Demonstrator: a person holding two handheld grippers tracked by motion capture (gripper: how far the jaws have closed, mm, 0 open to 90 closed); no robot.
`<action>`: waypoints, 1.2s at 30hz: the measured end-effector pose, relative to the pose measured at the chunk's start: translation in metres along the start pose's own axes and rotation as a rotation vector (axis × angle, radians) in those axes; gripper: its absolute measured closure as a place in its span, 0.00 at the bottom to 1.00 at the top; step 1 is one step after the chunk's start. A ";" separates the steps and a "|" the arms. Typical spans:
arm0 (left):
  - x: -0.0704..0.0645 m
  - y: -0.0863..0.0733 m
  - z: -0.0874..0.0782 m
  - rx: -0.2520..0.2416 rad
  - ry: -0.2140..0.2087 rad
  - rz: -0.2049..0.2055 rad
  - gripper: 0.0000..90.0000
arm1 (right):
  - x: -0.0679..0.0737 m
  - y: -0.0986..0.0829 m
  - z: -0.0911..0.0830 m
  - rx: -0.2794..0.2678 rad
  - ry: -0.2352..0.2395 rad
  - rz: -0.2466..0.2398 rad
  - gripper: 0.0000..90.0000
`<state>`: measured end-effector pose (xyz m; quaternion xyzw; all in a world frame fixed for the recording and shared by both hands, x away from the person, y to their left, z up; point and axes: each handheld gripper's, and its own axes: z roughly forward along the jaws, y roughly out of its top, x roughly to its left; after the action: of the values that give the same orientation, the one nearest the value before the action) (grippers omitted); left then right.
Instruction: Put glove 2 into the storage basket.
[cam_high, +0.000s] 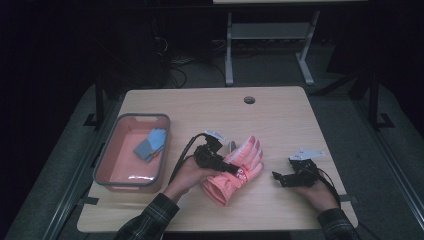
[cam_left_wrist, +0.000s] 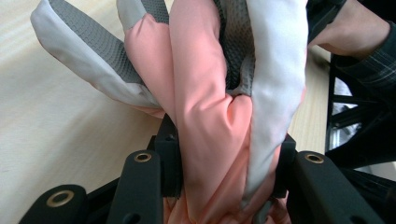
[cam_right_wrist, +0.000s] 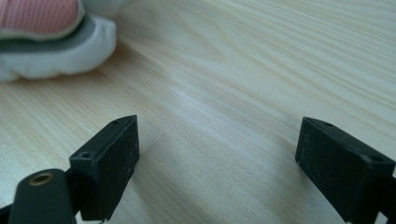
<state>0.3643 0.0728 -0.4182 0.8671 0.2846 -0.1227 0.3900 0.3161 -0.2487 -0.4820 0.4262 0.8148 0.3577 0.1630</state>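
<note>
Left gripper view — left tool (cam_left_wrist: 224, 168) clamps pink glove (cam_left_wrist: 210, 116).

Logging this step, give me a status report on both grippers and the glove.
Left gripper shut on pink glove, bunched between jaws. Right gripper open, empty, over bare table. Nothing in the way.

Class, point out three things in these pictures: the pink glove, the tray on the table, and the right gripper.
pink glove (cam_high: 239, 167): high view, on the back of the glove.
tray (cam_high: 143, 118): high view, on its far grey rim.
right gripper (cam_right_wrist: 217, 163): right gripper view, midway between its open jaws.
</note>
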 end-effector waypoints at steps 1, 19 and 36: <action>0.000 0.001 -0.002 -0.003 0.002 0.004 0.65 | 0.000 0.000 0.000 0.000 0.000 0.000 0.14; 0.006 0.008 -0.063 -0.089 0.107 -0.020 0.65 | 0.000 0.000 0.000 -0.001 -0.002 -0.003 0.14; 0.018 0.001 -0.116 -0.165 0.165 -0.042 0.65 | 0.000 0.000 0.000 -0.002 -0.002 -0.004 0.14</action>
<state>0.3778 0.1660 -0.3480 0.8329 0.3428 -0.0353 0.4329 0.3163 -0.2484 -0.4822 0.4249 0.8151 0.3576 0.1650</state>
